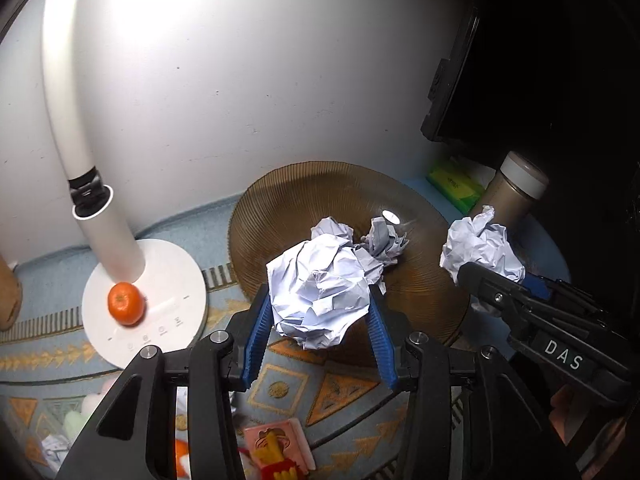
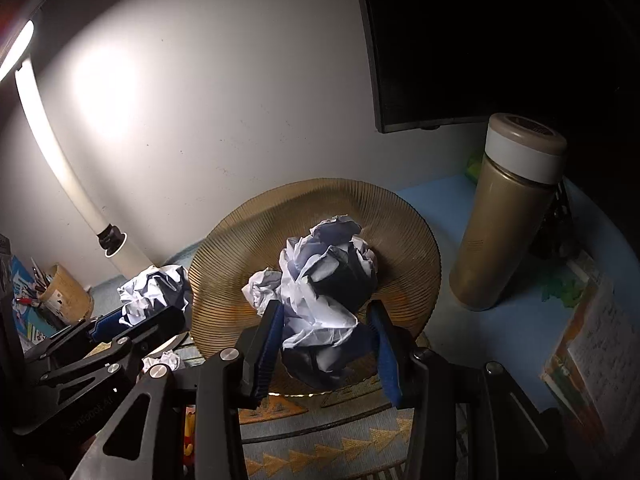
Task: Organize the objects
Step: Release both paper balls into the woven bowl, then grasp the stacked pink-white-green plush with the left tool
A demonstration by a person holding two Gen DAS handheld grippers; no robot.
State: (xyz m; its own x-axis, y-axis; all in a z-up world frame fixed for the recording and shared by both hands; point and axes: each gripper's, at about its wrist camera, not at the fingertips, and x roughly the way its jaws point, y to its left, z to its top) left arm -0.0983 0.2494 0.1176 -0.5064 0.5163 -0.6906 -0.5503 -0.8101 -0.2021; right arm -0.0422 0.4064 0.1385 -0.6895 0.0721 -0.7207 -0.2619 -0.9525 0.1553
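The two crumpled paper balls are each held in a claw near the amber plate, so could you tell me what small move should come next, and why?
Probably carry both a little further over the amber plate and let go: the left claw and right claw each clamp a crumpled paper ball, and smaller wads already lie there.

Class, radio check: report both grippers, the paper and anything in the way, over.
Left gripper shut on a paper ball. Right gripper shut on another paper ball. Both above the brown plate, crumpled paper already in it. Nothing blocking.

dim room; desk lamp throws glare on the wall, right side black, fisheye edges bent.
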